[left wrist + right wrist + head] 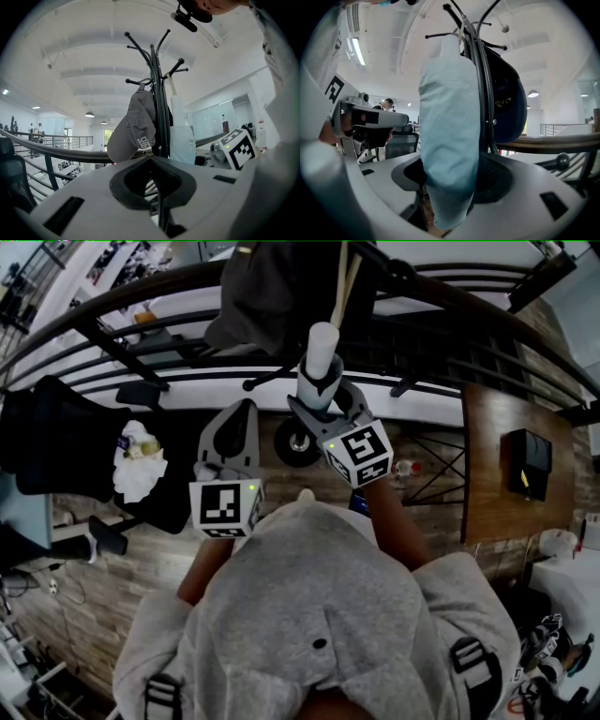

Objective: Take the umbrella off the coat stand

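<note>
Pale umbrella [450, 140] sits clamped in my right gripper [450, 180], centre frame, not yet lifted off the coat stand [485, 93]; my left gripper [151, 159] is closed and empty.

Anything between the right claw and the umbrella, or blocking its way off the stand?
Nothing between them: the umbrella sits in the right claw, jaws on it. The stand pole is right beside it, and the strap still runs up to the stand's top. The cap hangs on the pole's far side.
</note>
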`<state>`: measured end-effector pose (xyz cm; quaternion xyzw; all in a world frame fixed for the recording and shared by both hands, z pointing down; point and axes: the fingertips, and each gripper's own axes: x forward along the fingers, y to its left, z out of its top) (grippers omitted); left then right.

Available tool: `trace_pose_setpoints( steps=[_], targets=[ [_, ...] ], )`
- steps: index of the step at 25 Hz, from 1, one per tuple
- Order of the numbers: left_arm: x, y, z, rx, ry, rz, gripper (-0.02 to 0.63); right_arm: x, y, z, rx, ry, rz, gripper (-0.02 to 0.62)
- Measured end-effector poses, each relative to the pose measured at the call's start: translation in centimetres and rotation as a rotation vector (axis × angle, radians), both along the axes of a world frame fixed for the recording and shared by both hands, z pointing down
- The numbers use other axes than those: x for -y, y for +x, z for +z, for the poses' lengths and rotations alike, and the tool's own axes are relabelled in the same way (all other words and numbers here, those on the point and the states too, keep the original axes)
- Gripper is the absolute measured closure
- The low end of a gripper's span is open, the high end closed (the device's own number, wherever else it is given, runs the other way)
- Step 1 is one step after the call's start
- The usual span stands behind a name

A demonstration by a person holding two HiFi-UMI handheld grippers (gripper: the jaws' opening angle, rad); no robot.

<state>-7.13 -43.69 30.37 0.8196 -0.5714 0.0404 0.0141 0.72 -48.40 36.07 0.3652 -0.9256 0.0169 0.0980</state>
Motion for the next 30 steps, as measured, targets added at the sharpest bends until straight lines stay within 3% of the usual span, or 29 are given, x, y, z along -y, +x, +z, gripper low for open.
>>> trace_pose_setpoints(
  steps=[7, 30],
  targets=[
    [-0.6, 0.4, -0.1, -0.004, 0.001, 0.026, 0.594, -1.7, 0.5, -0.7, 0.018, 0.013, 0.015, 0.316],
    [-4.8, -0.4, -2.6, -0.021, 0.029, 0.149, 0.594, -8.8, 0.8, -9.6, 0.073, 0.209, 0.156, 0.316]
  ],
)
